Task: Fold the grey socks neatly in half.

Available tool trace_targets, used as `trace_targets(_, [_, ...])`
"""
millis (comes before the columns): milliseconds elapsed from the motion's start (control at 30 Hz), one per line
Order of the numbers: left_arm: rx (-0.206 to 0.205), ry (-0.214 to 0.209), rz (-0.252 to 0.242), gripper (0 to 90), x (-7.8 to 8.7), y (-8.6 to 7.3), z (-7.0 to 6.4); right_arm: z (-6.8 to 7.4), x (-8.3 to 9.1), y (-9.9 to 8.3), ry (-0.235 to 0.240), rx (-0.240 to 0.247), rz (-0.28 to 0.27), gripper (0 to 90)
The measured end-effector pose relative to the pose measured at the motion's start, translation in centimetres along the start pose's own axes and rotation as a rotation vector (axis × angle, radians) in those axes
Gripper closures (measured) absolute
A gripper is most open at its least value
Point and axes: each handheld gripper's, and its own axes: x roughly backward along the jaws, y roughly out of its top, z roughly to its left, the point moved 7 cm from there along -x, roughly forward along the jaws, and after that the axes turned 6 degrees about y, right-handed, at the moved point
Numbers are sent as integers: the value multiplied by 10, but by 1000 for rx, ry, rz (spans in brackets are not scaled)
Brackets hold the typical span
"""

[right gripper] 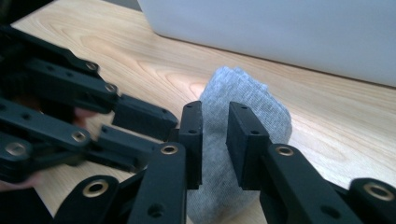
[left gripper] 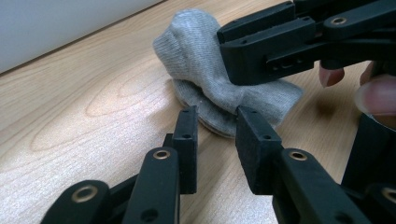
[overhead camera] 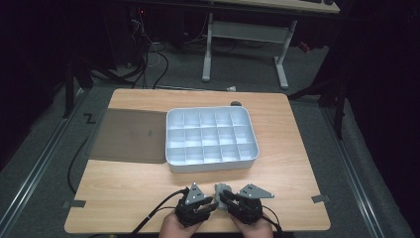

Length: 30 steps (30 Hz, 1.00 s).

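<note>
At the near edge of the wooden counter [overhead camera: 124, 198], the left gripper [left gripper: 215, 123] and right gripper [right gripper: 215, 126] meet nose to nose over a small grey sock [left gripper: 205, 70] that lies bunched on the wood between them. The right gripper's fingers [right gripper: 245, 140] are clamped on the sock's middle, while the left gripper's fingers [left gripper: 187, 140] stand slightly apart, their tips just at the sock's near edge. Farther back sits a white compartment tray [overhead camera: 171, 144], with its dark lid [overhead camera: 129, 136] lying flat beside it

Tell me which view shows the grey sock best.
The left gripper view: the sock shows nearly whole, pinched by the right gripper. The right gripper view has its jaws covering part of it; the high view shows a small lump.
</note>
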Motion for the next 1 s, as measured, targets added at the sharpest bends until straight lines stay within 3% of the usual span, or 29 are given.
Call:
trace_targets(100, [22, 19, -41, 709, 7, 8, 7, -1, 0, -4, 2, 6, 15, 814])
trace_targets(233, [35, 46, -59, 739, 6, 21, 16, 0, -1, -7, 19, 9, 12, 834])
trace_targets(433, [32, 27, -93, 719, 0, 35, 11, 4, -2, -9, 34, 17, 11, 839])
trace_targets(600, [2, 67, -55, 736, -13, 33, 11, 4, -2, -10, 35, 28, 4, 836])
trace_targets(767, [-15, 89, -41, 755, -16, 30, 12, 3, 5, -9, 17, 29, -1, 737])
trace_targets(900, [-13, 98, -37, 758, -17, 29, 14, 5, 16, -8, 9, -16, -22, 645])
trace_targets(1000, [-7, 97, -35, 757, -17, 28, 14, 11, 16, -12, 19, -16, 3, 621])
